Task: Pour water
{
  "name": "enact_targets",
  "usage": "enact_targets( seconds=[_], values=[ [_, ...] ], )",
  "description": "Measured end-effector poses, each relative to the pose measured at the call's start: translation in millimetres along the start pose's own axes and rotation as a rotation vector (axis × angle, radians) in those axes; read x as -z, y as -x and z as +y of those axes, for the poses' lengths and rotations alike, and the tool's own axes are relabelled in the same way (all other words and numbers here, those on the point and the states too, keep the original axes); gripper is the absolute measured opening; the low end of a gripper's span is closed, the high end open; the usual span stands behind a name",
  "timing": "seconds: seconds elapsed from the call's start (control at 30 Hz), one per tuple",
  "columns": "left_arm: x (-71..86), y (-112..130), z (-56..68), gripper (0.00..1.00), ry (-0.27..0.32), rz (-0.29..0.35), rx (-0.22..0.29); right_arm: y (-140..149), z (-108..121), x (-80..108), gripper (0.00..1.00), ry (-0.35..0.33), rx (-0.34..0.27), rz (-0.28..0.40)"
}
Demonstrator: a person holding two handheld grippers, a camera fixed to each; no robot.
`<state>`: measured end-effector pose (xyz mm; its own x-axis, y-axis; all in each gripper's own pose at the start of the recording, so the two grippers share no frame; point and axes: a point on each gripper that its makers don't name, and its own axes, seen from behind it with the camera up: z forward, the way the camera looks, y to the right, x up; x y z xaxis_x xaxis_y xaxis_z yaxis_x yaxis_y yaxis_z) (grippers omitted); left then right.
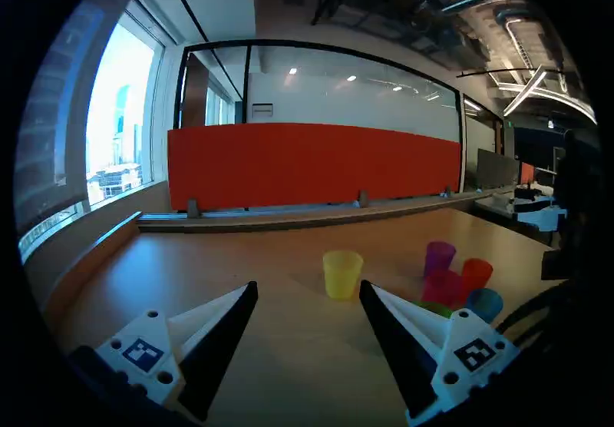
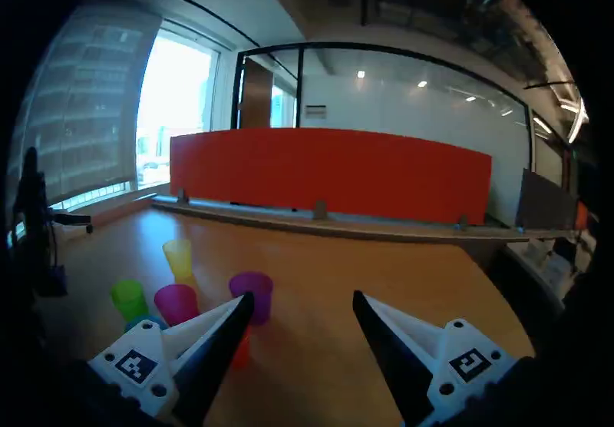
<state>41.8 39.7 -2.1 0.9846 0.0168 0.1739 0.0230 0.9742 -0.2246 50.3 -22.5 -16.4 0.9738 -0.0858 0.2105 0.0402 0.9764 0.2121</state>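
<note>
Office: red desk divider (image 1: 315, 164), glass partitions (image 2: 407, 97)

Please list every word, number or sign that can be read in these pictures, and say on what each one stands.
No text can be read.
Small plate on the far wall: too small and blurred to read.
Square markers on the left gripper and right gripper: black-and-white patterns, no letters.
Cups: no print visible.

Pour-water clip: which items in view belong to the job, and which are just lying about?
Job:
- yellow cup, purple cup, pink cup, green cup, red cup, blue cup; which hold water cannot be told
- left gripper and right gripper, both open, holding nothing

Lying about:
- orange divider
- window
</note>
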Motion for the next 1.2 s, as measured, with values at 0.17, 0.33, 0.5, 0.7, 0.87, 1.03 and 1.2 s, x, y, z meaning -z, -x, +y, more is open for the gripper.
enact_targets(
  seconds=[0.17, 0.33, 0.5, 0.7, 0.87, 1.03, 1.2],
  values=[
    [1.8, -9.5, -0.7, 0.99, -0.021, 0.041, 0.024, -9.2, 10.1, -1.0, 1.0, 0.061, -0.015, 0.049],
    [2.2, -17.6, -2.1, 0.99, -0.049, 0.075, 0.037, -19.5, 19.8, 0.4, 1.0, 0.12, -0.029, 0.098],
    [2.0, -23.5, -0.8, 0.99, -0.057, 0.096, 0.054, -32.9, 28.8, 3.4, 1.0, 0.177, -0.062, 0.164],
    [1.6, -30.1, -0.9, 0.99, -0.066, 0.117, 0.06, -26.9, 29.8, 2.4, 1.0, 0.196, -0.062, 0.174],
    [0.4, -34.7, -0.7, 0.99, -0.074, 0.135, 0.061, -27.9, 30.0, 1.8, 1.0, 0.212, -0.054, 0.178],
    [1.2, -42.0, 0.5, 0.99, -0.089, 0.156, 0.048, -28.6, 30.3, 2.0, 0.99, 0.224, -0.071, 0.183],
    [0.6, -43.6, 1.0, 0.99, -0.119, 0.18, 0.038, -29.1, 31.4, 3.2, 1.0, 0.233, -0.086, 0.187]
  ],
)
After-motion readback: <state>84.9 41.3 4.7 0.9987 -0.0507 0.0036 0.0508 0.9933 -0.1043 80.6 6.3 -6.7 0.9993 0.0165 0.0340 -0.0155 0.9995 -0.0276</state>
